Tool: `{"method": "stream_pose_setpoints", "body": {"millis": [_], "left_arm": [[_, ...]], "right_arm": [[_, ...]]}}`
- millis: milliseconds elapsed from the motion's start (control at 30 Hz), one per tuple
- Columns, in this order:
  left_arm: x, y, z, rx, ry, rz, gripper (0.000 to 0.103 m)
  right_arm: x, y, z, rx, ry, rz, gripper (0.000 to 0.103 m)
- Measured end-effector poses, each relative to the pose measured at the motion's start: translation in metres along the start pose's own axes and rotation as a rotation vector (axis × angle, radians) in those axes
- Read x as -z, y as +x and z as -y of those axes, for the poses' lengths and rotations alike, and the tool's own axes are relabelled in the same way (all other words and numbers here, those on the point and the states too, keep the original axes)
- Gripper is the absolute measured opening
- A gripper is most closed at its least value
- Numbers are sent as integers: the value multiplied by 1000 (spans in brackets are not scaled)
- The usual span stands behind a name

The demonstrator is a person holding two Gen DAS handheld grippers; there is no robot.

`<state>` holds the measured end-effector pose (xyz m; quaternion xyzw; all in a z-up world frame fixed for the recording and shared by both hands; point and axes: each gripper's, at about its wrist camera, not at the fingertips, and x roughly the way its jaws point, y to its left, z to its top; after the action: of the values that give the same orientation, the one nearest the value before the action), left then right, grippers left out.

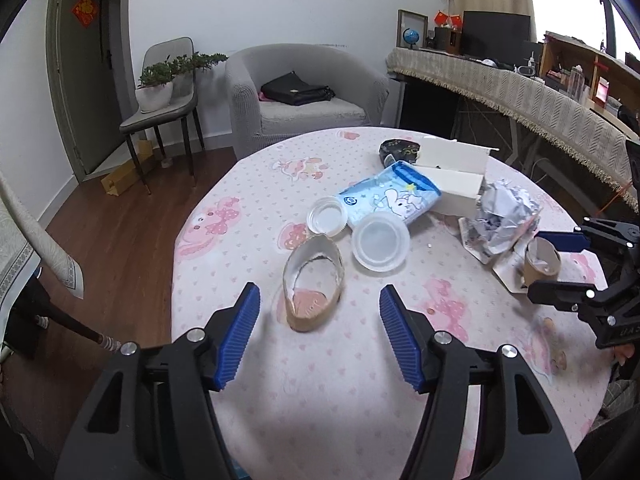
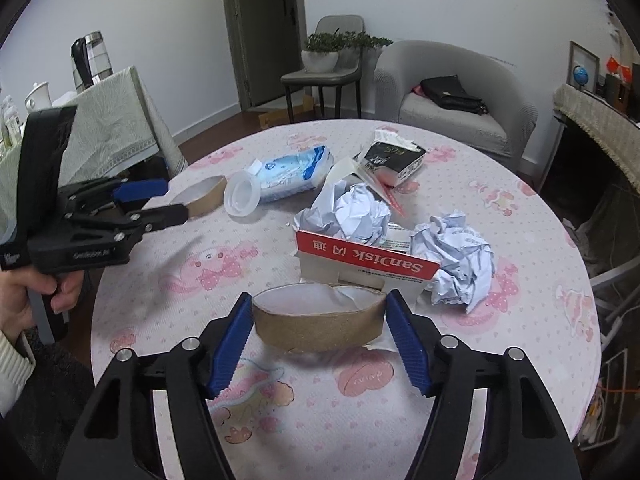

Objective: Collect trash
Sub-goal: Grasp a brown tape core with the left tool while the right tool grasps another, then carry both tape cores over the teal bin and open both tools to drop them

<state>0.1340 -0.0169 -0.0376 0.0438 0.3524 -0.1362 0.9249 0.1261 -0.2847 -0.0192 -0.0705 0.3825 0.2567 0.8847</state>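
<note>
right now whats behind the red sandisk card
A crumpled paper ball sits right behind the red SanDisk card, a second paper ball to its right. The card hides the first ball's base.

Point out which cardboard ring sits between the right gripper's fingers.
The ring in front of the red SanDisk card, spanning the right gripper pad to pad. The other ring lies ahead of the left gripper, clear of its pads.
</note>
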Motion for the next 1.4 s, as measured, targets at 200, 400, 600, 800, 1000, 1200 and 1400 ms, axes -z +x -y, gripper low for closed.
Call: {"method": "stream_pose_setpoints", "body": {"millis": [200, 400, 600, 800, 1000, 1200, 1400], "left_arm": [[-7, 15, -2, -4, 2, -28, 52], [-9, 29, -3, 4, 0, -57, 37], [-9, 25, -11, 17, -28, -53, 36], [-5, 11, -21, -5, -42, -32, 36], [-3, -5, -46, -42, -93, -9, 36], [3, -22, -75, -66, -124, 9, 36], [14, -31, -104, -98, -147, -1, 36]], "right_arm": [[-6, -6, 8, -107, 27, 25, 65], [-11, -10, 4, -171, 11, 36, 65], [-22, -14, -6, -170, -11, 55, 65], [-30, -6, -17, -164, -30, 60, 65], [-43, 4, -37, -183, -39, 70, 65], [-58, 20, -59, -275, -26, 79, 65], [-70, 38, -88, -284, -63, 69, 65]]}}
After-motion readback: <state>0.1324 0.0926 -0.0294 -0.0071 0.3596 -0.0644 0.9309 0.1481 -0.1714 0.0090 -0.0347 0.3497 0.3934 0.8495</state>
